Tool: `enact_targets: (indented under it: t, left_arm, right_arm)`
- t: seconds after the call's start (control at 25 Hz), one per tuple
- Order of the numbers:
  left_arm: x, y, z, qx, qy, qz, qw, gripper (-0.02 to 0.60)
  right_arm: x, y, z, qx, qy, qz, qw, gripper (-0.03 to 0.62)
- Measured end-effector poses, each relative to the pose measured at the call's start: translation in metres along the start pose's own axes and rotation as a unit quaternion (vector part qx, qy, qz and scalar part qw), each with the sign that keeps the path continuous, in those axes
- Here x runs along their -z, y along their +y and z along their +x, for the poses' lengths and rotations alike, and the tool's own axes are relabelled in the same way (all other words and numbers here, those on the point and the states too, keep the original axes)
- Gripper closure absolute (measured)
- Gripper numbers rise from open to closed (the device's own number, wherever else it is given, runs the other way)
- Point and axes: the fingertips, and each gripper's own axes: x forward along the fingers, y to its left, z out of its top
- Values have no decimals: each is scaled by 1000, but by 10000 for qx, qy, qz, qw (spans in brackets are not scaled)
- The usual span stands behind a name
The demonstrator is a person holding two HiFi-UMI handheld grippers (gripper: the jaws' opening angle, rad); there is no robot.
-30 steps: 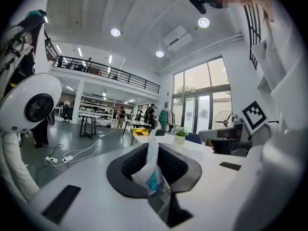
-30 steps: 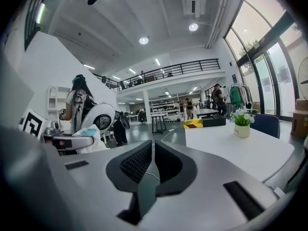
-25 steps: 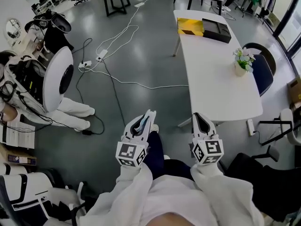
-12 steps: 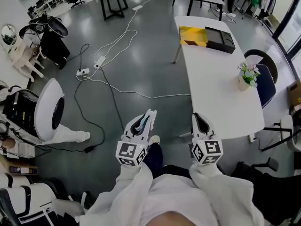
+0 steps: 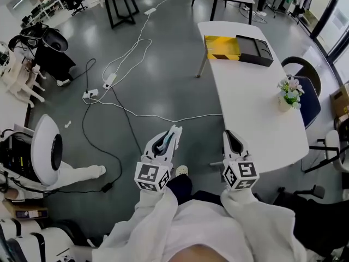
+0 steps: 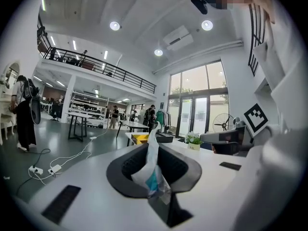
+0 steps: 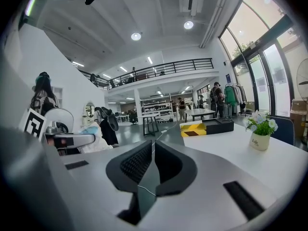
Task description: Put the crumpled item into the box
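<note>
**Left hand-held gripper has the crumpled item; the box is well ahead on the table**

Your left hand-held gripper (image 5: 172, 133) is clamped on the crumpled item (image 6: 150, 171), a scrunched piece of white film with a teal patch. It is pinched between the jaws, and a thin twisted end sticks up past the tips. In the head view it shows as a pale wad low in the jaws, over the grey floor (image 5: 174, 64) and not over the table (image 5: 256, 113).

Your right hand-held gripper (image 5: 228, 135) is closed, with its jaws together and nothing between them. It is beside the left one at about the same height, with its tips near the table's near corner. Both of your white sleeves (image 5: 152, 222) run up from the bottom of the head view.

The yellow box (image 5: 221, 47) lies at the far end of the white table, well apart from both hand-held grippers. A black box (image 5: 254, 51) sits right against its right side; the right gripper view shows the pair side by side. A small pot of flowers (image 5: 288, 92) stands nearer you at the table's right edge, with a blue chair (image 5: 306, 89) just beyond it.

White cables (image 5: 163, 117) trail across the floor to your left.
</note>
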Motion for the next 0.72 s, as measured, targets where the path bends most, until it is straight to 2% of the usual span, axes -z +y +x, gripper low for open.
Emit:
enact_targets:
  t: [0.36,0.72]
  left_arm:
    - [-4,39,31,215,26,14,9998,525]
    - [5,58,36,351,95,-63,9993,525]
  right_arm:
    - [-4,4,42,206,2,59,9998,551]
    - [4,17,59,266,58,116,9996,551]
